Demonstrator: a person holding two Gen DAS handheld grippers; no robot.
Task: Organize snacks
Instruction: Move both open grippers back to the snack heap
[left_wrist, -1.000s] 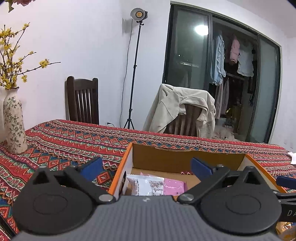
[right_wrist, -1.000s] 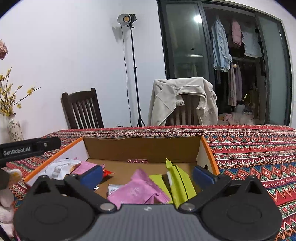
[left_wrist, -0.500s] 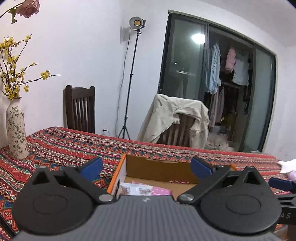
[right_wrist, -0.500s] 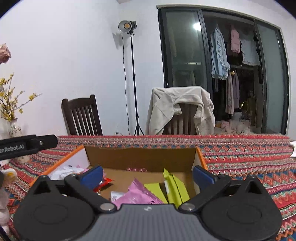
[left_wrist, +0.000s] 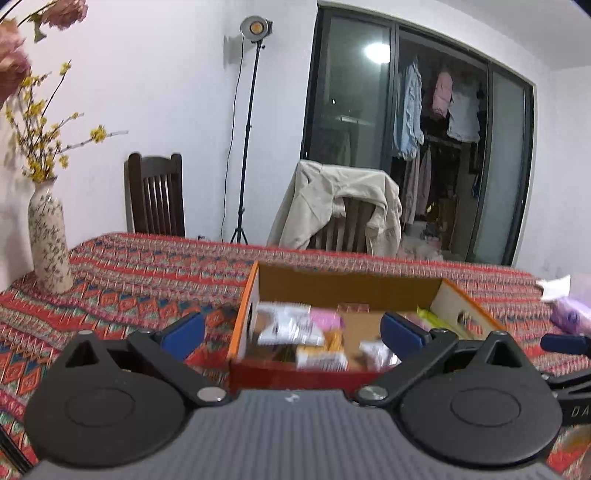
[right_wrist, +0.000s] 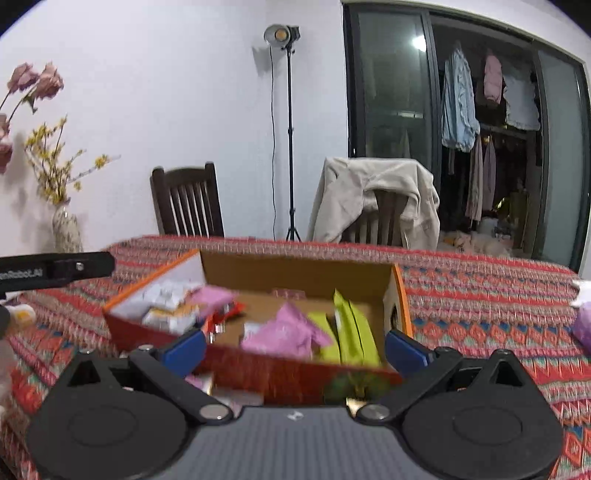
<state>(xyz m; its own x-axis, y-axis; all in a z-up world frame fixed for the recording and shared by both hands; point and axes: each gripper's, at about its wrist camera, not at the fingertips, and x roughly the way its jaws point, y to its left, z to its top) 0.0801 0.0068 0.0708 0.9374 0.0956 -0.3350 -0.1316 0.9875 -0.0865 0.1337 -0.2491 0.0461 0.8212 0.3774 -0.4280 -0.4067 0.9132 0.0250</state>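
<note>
Both grippers, left (left_wrist: 291, 328) and right (right_wrist: 293, 345), have pulled back from the box (right_wrist: 295, 373) on the table, jaws spread and empty; snacks (right_wrist: 286, 334) lie inside, suggesting placement complete.

An open box (left_wrist: 347, 284) sits on the bench (left_wrist: 147, 269), with snack packets (right_wrist: 288, 334) lying loose inside it; more packets (right_wrist: 229, 397) lie on the bench just before its near wall. A vase (left_wrist: 50, 243) stands at the bench's far left edge, well apart from the box. Behind the bench stand two chairs (right_wrist: 186, 201), the right one draped with a jacket (right_wrist: 373, 195), and a lamp stand (right_wrist: 290, 133) rises between them.
</note>
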